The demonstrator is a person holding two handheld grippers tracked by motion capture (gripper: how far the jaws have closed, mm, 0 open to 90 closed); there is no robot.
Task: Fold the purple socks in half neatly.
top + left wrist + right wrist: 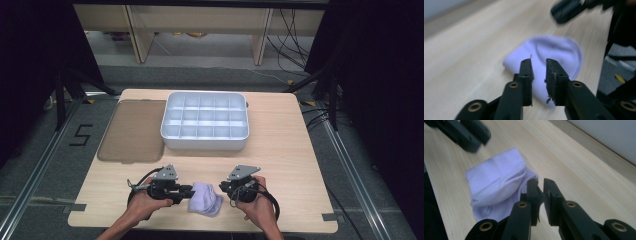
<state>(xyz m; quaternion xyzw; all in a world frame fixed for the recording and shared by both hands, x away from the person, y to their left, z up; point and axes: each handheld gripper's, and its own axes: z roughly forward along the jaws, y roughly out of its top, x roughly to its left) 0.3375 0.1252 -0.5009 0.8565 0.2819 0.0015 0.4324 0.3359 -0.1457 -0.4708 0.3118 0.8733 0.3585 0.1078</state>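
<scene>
a folded pale lilac cloth sock (205,198) lies on the light wooden worktop (290,150) near its front edge, between the two hand-held grippers. the left hand-held gripper (538,65) hovers over it with jaws narrowly apart and empty; the right hand-held gripper (539,184) has jaws nearly closed at the sock's edge, though whether it pinches fabric is unclear. the sock looks soft, light and floppy, best pinched at a folded edge.

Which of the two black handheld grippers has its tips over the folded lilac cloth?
The left gripper: its tips overlap the folded lilac cloth; the right gripper sits beside it.

One lilac cloth (205,198), one white divided tray (205,143), one brown lid (133,131), one table (290,150).
</scene>
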